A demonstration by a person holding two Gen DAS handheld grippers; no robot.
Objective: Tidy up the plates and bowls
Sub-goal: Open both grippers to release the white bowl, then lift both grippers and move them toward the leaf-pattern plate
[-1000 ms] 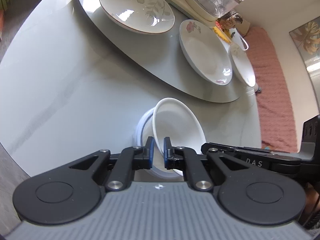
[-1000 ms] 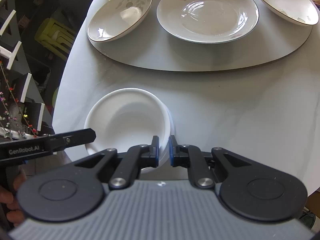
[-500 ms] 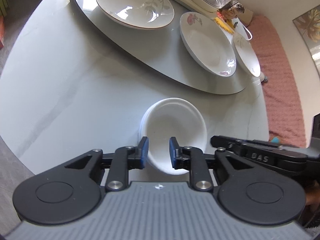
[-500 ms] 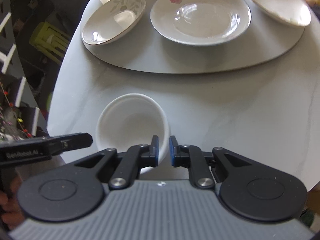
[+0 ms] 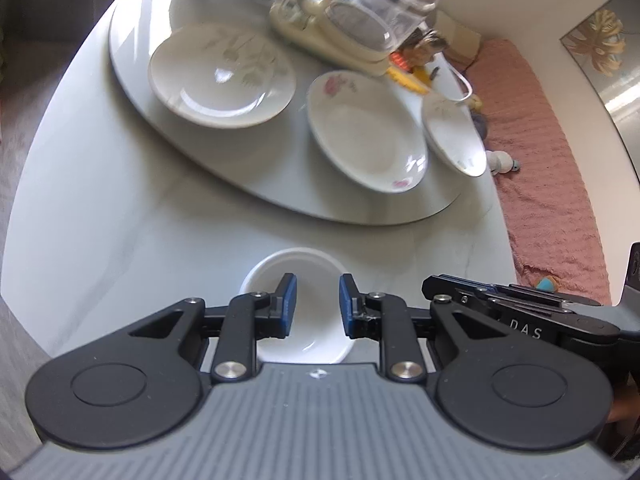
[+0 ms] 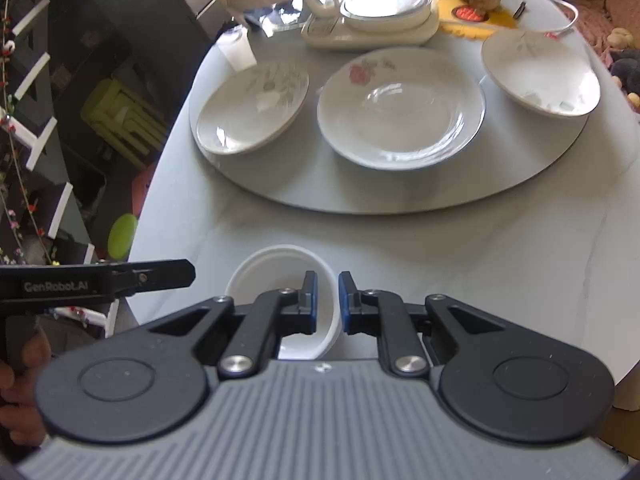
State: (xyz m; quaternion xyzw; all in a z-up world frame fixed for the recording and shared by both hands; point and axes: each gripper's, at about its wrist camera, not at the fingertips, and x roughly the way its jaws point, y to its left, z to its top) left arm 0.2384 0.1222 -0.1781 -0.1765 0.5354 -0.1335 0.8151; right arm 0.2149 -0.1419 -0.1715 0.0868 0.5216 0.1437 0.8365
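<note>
A: On the table (image 5: 100, 208), near edge, sat the white bowl (image 5: 296, 344). Left gripper (image 5: 317, 305)?
B: Jaws just opened, spread above it, nothing held.
A: Right gripper (image 6: 328, 300)?
B: Nearly pressed together, empty, over the bowl's rim.

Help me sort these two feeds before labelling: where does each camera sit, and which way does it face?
Left wrist: on the left hand-held gripper, looking down along its fingers at the white bowl and turntable; the right gripper's side shows at right.
Right wrist: on the right hand-held gripper, facing the same table; the left gripper and a hand show at left.
Shared: the bowl, the rose plate, the glass kettle.
</note>
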